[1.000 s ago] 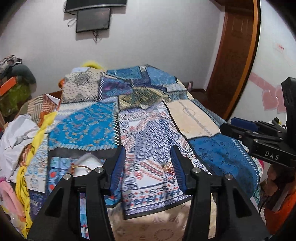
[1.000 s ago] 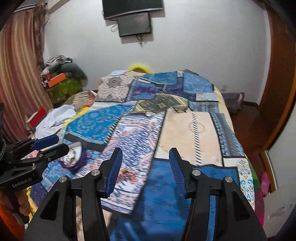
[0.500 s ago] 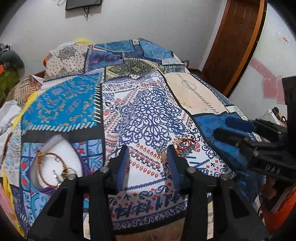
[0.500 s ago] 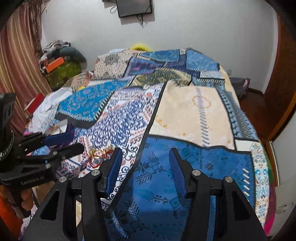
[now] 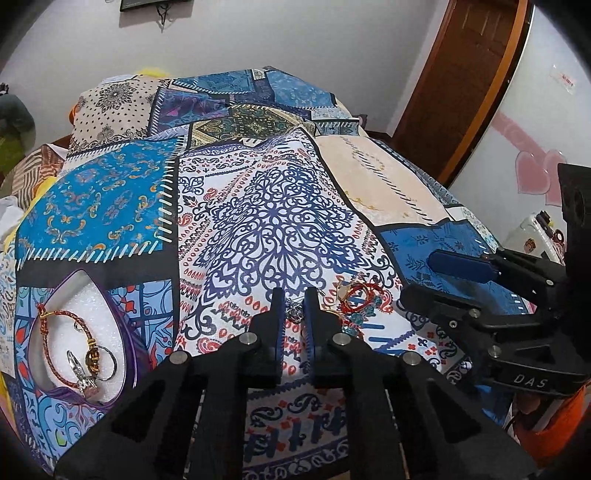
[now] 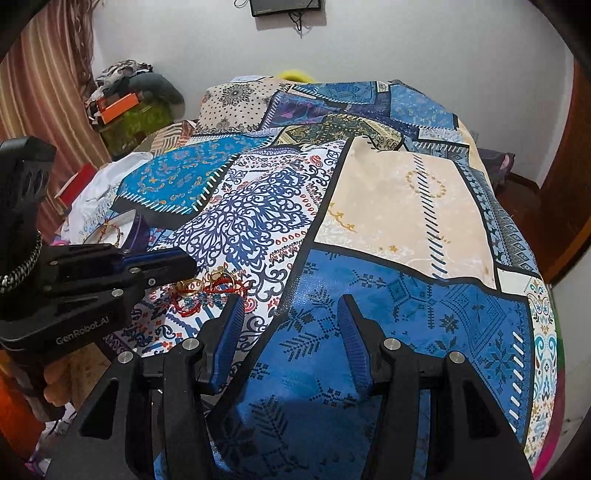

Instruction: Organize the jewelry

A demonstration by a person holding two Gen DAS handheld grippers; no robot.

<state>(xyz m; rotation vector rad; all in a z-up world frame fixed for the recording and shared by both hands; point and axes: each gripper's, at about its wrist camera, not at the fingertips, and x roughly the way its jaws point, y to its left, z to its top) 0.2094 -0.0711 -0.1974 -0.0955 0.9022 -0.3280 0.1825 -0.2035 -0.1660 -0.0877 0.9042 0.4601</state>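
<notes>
1. Left gripper (image 5: 294, 308): fingers drawn close together over the white patterned panel of the bedspread (image 5: 266, 206), with a narrow gap remaining. A small silvery piece (image 5: 294, 313) lies in that gap; whether the pads touch it cannot be told.
2. Right gripper (image 6: 291, 325): fingers spread wide, nothing between them, hovering above the dark blue panel of the bedspread.
3. Loose jewelry pile (image 5: 356, 301): red cord bracelets, a gold ring and turquoise beads lie tangled on the white panel, just beside the left gripper's tips on their right. In the right wrist view the same pile (image 6: 210, 290) sits between the two grippers, near the left gripper's tips.
4. Heart-shaped tray (image 5: 74, 295): purple rim, white lining, resting on the bedspread to the left of the left gripper. It holds a red-and-gold braided bracelet (image 5: 59, 317), a silver ring (image 5: 107, 363) and a small pendant piece.
5. Farther off: patchwork panels run up the bed to a white wall (image 6: 406, 44) with a dark screen (image 6: 284, 7) mounted on it; a wooden door (image 5: 458, 81) stands at the right.
</notes>
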